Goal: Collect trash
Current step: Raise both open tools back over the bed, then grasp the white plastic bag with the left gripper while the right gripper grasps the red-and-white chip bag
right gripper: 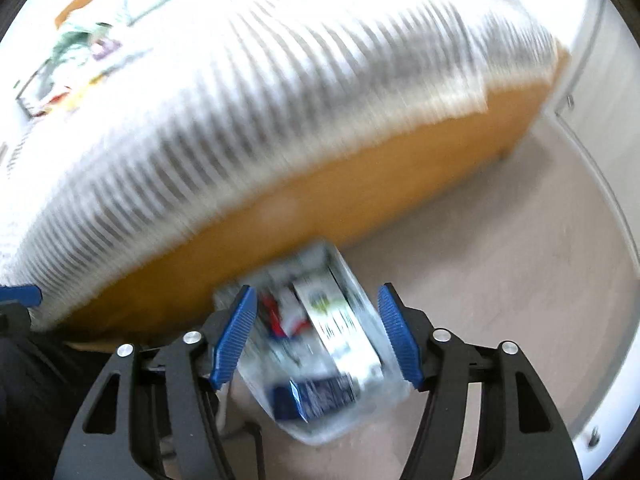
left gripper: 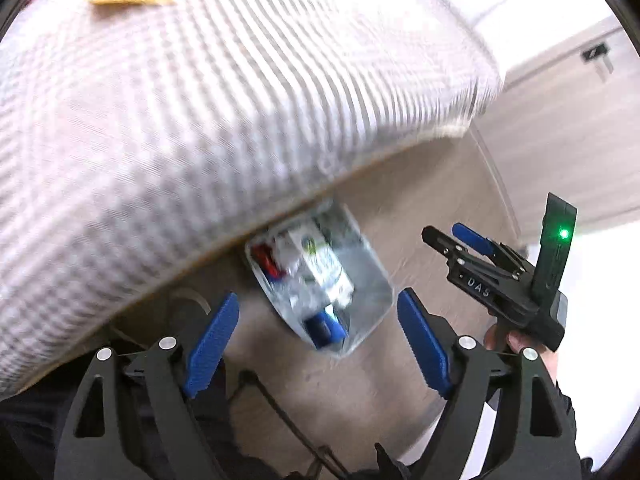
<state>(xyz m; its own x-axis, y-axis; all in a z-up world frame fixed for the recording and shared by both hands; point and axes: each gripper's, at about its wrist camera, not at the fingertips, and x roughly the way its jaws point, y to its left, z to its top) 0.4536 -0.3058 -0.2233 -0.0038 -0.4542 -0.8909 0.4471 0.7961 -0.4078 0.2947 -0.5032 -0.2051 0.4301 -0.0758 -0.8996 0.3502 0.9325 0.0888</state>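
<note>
Trash fills a clear bin (left gripper: 320, 280) on the floor (left gripper: 420, 216) beside the bed (left gripper: 200, 100), seen past the left tongs (left gripper: 318, 344), spread wide and holding nothing; the right tongs (left gripper: 456, 240) hover to one side, gripped by a hand (left gripper: 516, 340). From the right wrist, the right tongs (right gripper: 316, 332) also stand spread and empty above the bin (right gripper: 352, 400). More litter (right gripper: 68, 76) lies on the striped bedding (right gripper: 280, 120). Blurred views risk a mistimed reach knocking the bin over.
</note>
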